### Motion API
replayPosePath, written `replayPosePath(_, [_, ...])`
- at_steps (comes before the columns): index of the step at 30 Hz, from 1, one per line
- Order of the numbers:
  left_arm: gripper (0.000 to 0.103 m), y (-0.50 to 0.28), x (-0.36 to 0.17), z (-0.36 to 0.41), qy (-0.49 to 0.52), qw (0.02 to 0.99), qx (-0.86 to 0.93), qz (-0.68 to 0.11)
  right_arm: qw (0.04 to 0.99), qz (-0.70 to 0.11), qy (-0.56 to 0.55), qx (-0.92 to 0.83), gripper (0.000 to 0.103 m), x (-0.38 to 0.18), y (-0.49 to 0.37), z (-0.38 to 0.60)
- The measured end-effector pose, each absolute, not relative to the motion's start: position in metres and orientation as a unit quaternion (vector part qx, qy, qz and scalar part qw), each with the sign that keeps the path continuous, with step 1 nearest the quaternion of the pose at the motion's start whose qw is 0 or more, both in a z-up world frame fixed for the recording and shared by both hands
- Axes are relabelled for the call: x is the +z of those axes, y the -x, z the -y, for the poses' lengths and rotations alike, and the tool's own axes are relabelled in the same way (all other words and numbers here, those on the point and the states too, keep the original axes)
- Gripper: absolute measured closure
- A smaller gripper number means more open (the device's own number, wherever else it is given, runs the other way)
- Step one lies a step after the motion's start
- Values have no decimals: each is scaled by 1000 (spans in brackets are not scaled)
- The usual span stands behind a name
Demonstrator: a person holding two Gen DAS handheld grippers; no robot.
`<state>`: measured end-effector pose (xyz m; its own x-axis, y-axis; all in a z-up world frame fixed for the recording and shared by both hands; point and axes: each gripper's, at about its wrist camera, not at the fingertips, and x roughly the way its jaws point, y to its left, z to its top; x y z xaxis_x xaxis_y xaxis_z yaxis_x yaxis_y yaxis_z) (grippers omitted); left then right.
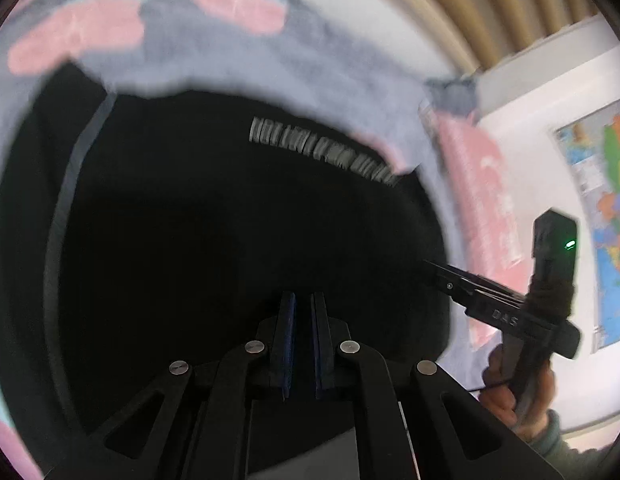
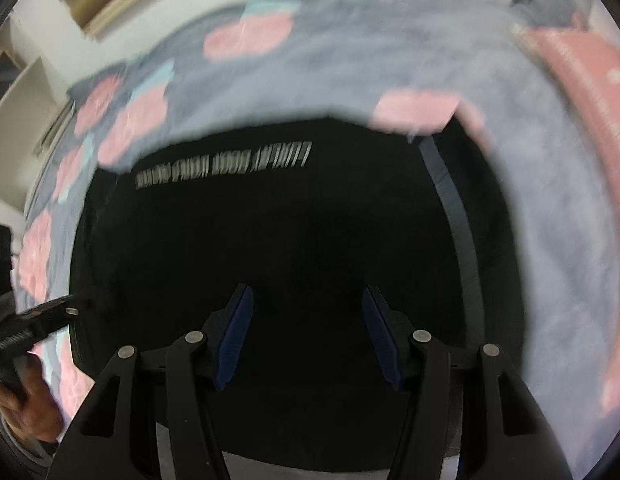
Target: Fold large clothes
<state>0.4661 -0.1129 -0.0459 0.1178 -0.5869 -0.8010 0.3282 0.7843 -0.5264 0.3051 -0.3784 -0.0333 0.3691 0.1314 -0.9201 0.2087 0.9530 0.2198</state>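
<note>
Black shirt (image 2: 278, 232) lies spread on a grey blanket (image 2: 549, 208) with pink patches. A map (image 1: 605, 208) hangs on the white wall. The left gripper (image 1: 302, 320) stands narrow, gripping nothing visible; the right gripper (image 2: 308, 320) gapes wide.

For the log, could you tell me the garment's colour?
Black garment with a grey stripe; right wrist view.

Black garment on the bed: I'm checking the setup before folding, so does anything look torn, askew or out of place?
Nothing stands out. The black garment lies spread on the gray-and-pink blanket, printed text facing up. Blur hides fine detail.
</note>
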Motion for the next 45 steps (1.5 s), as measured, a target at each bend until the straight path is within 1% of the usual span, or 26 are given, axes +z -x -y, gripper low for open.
replayPosePath(1, [96,-467,-62,114,114,733,-300,-600,809,-571,-138,-25,41,-48,-307,373])
replayPosePath(3, [101,-477,-96,102,177,708,-277,-625,801,-588,-110,-27,40,-79,-312,363])
replayPosePath(5, [101,-488,-117,84,266,670,-274,-637,807,-580,-103,-35,40,-86,-314,360])
replayPosePath(6, [101,-489,-119,80,277,660,-278,-640,807,-580,-102,-37,40,-86,-315,360])
replayPosePath(10, [101,-483,-90,91,216,678,-293,-639,796,-594,-109,-33,39,-73,-320,363])
replayPosePath(11, [101,-482,-78,96,200,682,-299,-637,799,-590,-114,-27,39,-62,-324,365])
replayPosePath(14, [100,-480,-38,107,155,722,-316,-596,830,-547,-107,-21,39,-27,-343,367])
replayPosePath(16, [98,-488,-20,118,120,754,-302,-571,838,-535,-107,-26,39,-20,-365,369])
replayPosePath(18, [95,-500,-19,131,78,779,-270,-560,835,-539,-107,-39,39,-30,-388,372])
replayPosePath(19, [95,-507,-24,134,66,783,-254,-564,825,-552,-106,-49,40,-45,-401,373])
replayPosePath(21, [95,-518,-47,141,47,777,-233,-584,808,-576,-111,-52,39,-72,-411,374])
replayPosePath(23, [95,-526,-73,143,51,764,-222,-604,803,-583,-108,-59,38,-90,-416,372])
replayPosePath(25, [95,-527,-80,144,52,764,-215,-607,806,-580,-93,-67,38,-94,-416,366])
replayPosePath(29, [95,-520,-62,154,57,767,-239,-593,813,-569,-110,-58,38,-85,-402,373])
replayPosePath(32, [94,-502,-38,133,106,747,-295,-587,825,-547,-137,-40,37,-54,-369,375])
replayPosePath(33, [93,-494,-31,128,109,747,-297,-584,830,-540,-136,-34,37,-43,-354,374])
replayPosePath(34, [89,-484,-23,122,100,752,-295,-581,834,-535,-134,-28,36,-35,-338,372])
replayPosePath(35, [77,-474,-17,118,87,758,-289,-578,836,-533,-129,-26,36,-30,-323,370])
replayPosePath(36, [68,-462,-13,113,71,765,-280,-576,835,-536,-123,-26,36,-28,-309,367])
replayPosePath(37, [49,-455,-13,110,62,770,-273,-574,834,-539,-118,-27,35,-28,-295,365])
replayPosePath(38, [38,-445,-15,109,52,777,-264,-569,830,-545,-114,-29,35,-30,-287,364])
replayPosePath(41, [38,-437,-46,108,43,776,-248,-579,807,-579,-108,-37,35,-61,-272,359])
replayPosePath(43, [37,-423,-64,99,15,786,-253,-563,808,-576,-117,-39,35,-73,-264,363])
replayPosePath(45, [36,-418,-72,108,-14,799,-248,-547,808,-575,-120,-43,34,-82,-265,364])
